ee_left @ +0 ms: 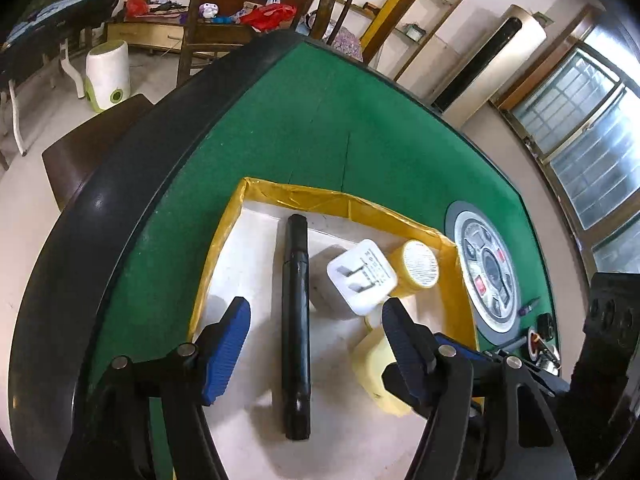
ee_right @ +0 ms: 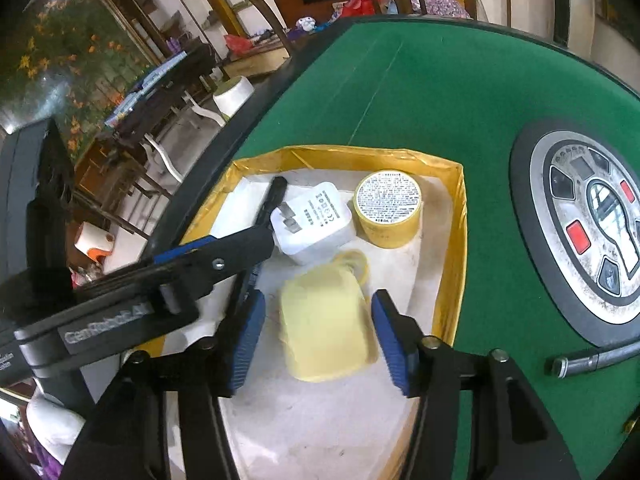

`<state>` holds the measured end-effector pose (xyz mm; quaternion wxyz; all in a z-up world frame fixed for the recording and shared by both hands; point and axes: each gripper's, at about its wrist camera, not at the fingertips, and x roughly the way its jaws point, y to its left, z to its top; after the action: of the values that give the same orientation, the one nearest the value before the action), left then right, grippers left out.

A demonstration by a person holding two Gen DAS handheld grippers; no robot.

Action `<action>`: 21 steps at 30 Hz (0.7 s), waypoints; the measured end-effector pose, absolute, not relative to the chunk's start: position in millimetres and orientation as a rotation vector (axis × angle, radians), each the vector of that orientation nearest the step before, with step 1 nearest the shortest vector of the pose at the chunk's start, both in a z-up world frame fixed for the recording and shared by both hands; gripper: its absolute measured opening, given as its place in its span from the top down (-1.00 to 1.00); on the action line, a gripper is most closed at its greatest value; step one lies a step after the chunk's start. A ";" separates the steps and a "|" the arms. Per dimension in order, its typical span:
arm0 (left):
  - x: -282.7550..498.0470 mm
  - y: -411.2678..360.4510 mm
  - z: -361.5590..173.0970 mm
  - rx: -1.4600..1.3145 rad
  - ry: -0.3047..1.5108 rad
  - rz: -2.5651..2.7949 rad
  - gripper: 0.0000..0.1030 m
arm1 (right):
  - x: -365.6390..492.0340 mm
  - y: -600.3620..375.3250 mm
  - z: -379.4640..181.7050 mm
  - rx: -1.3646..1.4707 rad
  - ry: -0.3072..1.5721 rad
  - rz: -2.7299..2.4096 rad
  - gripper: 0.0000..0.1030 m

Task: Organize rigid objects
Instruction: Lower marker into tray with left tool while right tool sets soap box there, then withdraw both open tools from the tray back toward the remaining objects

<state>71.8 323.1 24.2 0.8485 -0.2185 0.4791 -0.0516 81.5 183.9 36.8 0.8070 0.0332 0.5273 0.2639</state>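
Observation:
A yellow-rimmed tray (ee_left: 224,240) (ee_right: 456,240) sits on the green table. In it lie a black marker (ee_left: 296,320) (ee_right: 272,196), a white plug adapter (ee_left: 360,276) (ee_right: 312,224), a yellow round tin (ee_left: 418,266) (ee_right: 388,212) and a pale yellow case (ee_left: 374,372) (ee_right: 324,324). My left gripper (ee_left: 316,344) is open, its fingers on either side of the marker, just above it. My right gripper (ee_right: 318,336) is open, its fingers on either side of the pale yellow case without touching it.
A round grey control panel (ee_left: 486,276) (ee_right: 592,232) is set in the table right of the tray. A dark pen (ee_right: 592,360) and small items (ee_left: 536,324) lie near it. The black table rim (ee_left: 132,168) runs on the left, with chairs beyond.

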 end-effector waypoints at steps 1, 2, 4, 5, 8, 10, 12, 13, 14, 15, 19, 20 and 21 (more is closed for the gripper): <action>69.5 323.0 26.2 -0.458 1.005 -0.101 -0.41 | 82.2 180.0 38.5 0.098 1.125 0.570 -0.23; 66.3 323.6 29.5 -0.470 0.995 -0.099 -0.42 | 81.3 174.0 42.0 0.133 1.116 0.574 -0.27; 56.2 322.6 35.4 -0.494 0.974 -0.099 -0.42 | 79.1 167.6 46.3 0.137 1.099 0.567 -0.27; 51.1 320.3 38.2 -0.502 0.961 -0.108 -0.42 | 75.1 161.8 50.6 0.141 1.076 0.562 -0.27; 36.0 302.7 43.6 -0.501 0.918 -0.134 -0.50 | 60.6 132.5 61.6 0.165 1.010 0.544 -0.27; 30.5 284.6 44.7 -0.459 0.890 -0.130 -0.55 | 51.8 117.0 66.7 0.175 0.981 0.522 -0.27; 31.3 266.1 41.7 -0.397 0.898 -0.133 -0.56 | 41.0 97.2 70.4 0.190 0.954 0.496 -0.27; 32.6 256.1 37.6 -0.373 0.915 -0.144 -0.56 | 36.8 86.8 71.8 0.200 0.944 0.482 -0.27; 33.2 250.0 34.2 -0.363 0.929 -0.152 -0.56 | 29.7 73.5 72.7 0.213 0.932 0.465 -0.27; 34.1 245.1 30.6 -0.351 0.946 -0.155 -0.56 | 25.8 64.6 73.7 0.219 0.925 0.455 -0.27; 27.1 230.0 23.8 -0.269 0.991 -0.139 -0.56 | 2.5 19.6 72.3 0.244 0.895 0.396 -0.27; 24.8 230.5 22.3 -0.275 1.002 -0.141 -0.56 | 0.8 8.9 72.5 0.251 0.891 0.386 -0.27; 21.1 231.6 19.6 -0.281 1.019 -0.139 -0.56 | -3.4 -1.6 71.8 0.261 0.886 0.375 -0.27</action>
<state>21.1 231.6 19.6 0.8611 -0.1341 0.4859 -0.0664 -3.4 -1.6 71.8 0.8783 0.1252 0.4249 0.1800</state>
